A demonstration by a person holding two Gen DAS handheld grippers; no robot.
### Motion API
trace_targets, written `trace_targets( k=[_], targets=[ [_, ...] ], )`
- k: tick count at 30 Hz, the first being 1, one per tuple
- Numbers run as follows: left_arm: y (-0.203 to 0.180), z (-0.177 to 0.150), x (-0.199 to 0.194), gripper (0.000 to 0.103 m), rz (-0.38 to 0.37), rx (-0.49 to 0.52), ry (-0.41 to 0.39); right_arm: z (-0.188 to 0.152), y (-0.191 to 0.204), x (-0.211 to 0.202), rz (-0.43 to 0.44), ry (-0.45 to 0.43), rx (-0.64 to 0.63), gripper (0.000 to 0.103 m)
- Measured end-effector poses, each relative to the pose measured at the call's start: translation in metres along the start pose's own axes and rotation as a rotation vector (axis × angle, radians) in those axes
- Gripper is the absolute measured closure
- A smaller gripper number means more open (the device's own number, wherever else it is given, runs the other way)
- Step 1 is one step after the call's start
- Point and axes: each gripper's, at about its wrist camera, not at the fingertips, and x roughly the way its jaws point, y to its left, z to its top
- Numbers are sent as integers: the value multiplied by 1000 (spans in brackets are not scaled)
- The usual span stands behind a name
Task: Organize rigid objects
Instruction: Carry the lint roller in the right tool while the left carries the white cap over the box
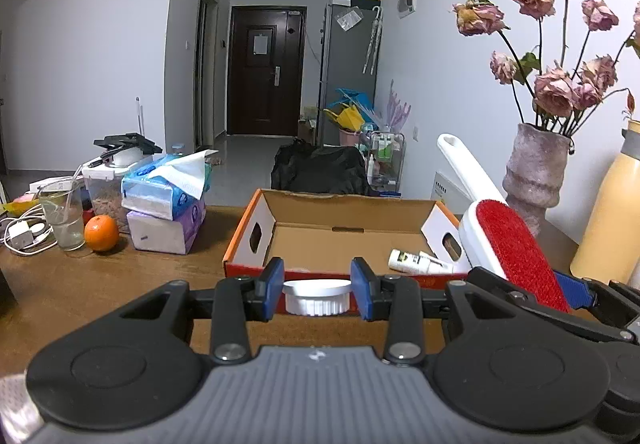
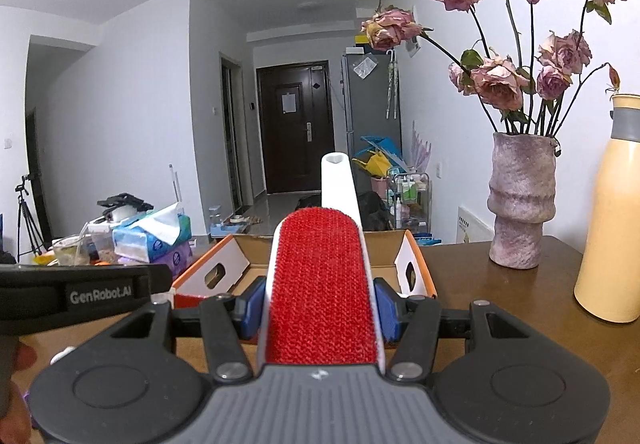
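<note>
My left gripper (image 1: pixel 317 292) is shut on a white ribbed jar lid (image 1: pixel 316 297), held just in front of the near wall of an open orange-edged cardboard box (image 1: pixel 344 234). A white tube (image 1: pixel 420 262) lies inside the box at its right. My right gripper (image 2: pixel 320 308) is shut on a white lint brush with a red pad (image 2: pixel 322 284), its handle pointing away over the box (image 2: pixel 218 270). The brush also shows in the left wrist view (image 1: pixel 516 248), at the box's right corner.
On the wooden table: tissue packs (image 1: pixel 166 196), an orange (image 1: pixel 101 233), a glass (image 1: pixel 64 216) and cables at the left; a vase of dried roses (image 2: pixel 522 204) and a yellow bottle (image 2: pixel 614 224) at the right by the wall.
</note>
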Motion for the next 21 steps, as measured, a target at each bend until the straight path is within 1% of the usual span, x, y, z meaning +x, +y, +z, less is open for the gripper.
trace_targets(
  k=[9,21],
  targets=[
    [2,10,27,65,7,-20,3,9,-6,33,-10,18,19,48],
    [1,30,63,65,9,-22,-15,19,-13,77,-22,36,34,48]
  ],
)
